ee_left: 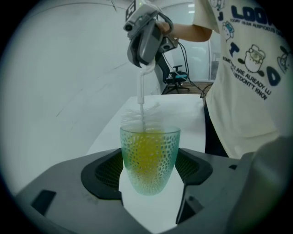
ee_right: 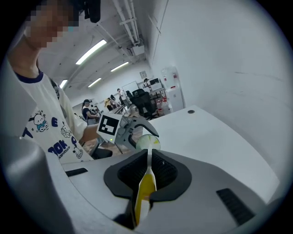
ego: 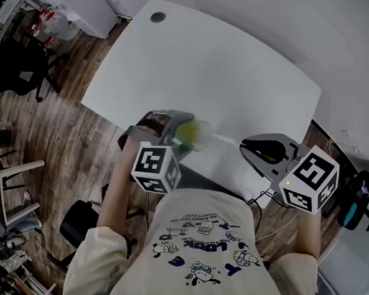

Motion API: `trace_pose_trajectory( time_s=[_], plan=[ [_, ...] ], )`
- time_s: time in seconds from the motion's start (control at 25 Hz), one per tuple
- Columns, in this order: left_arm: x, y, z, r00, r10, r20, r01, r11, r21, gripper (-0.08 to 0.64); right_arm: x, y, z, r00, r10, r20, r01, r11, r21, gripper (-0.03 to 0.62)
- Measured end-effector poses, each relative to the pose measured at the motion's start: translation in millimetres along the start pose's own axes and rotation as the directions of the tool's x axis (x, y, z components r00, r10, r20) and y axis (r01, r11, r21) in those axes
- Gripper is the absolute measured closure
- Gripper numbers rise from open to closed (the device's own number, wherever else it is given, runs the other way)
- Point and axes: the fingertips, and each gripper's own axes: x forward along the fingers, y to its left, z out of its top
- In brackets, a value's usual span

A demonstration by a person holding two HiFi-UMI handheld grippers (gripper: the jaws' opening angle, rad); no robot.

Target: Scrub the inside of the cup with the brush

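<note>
Your left claw [ee_left: 149, 167] grips the green cup [ee_left: 150, 157] over the white desk [ego: 239, 72] near its edge, your right claw [ee_right: 147, 176] pinches the brush [ee_left: 142, 93] by its handle, bristles dipped into the cup, and an office chair [ego: 18, 71] stands well aside.

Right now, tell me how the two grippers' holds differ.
The left gripper has jaws spread wide around the green cup; the right gripper has jaws nearly together on the thin brush handle. Left clamps the cup's sides; right clamps the brush's yellow end. Both hold something.
</note>
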Motion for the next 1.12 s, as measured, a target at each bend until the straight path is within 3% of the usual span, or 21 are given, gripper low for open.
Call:
trace_pose_trajectory(
  time_s=[0.32, 0.52, 0.64, 1.12],
  plan=[
    [-11.5, 16.1, 6.8, 0.992, 0.020, 0.127, 0.002, 0.984, -0.177, 0.206, -5.4, -8.0, -6.4, 0.996, 0.047, 0.074, -0.055, 0.992, 0.111, 0.549],
    [-12.8, 23.7, 7.0, 0.988, 0.028, 0.153, 0.011, 0.968, -0.250, 0.206, -3.6, -1.9, -13.8, 0.999, 0.032, 0.025, -0.034, 0.997, 0.069, 0.549],
    [-10.8, 28.8, 6.9, 0.990, 0.034, 0.136, 0.002, 0.967, -0.254, 0.206, -1.7, 6.2, -20.9, 0.999, 0.035, -0.015, -0.034, 0.999, 0.029, 0.549],
    [7.6, 22.1, 8.7, 0.998, 0.005, 0.063, 0.007, 0.980, -0.198, 0.206, -4.1, 30.5, 10.4, 0.997, 0.079, 0.013, -0.077, 0.993, -0.092, 0.548]
  ],
)
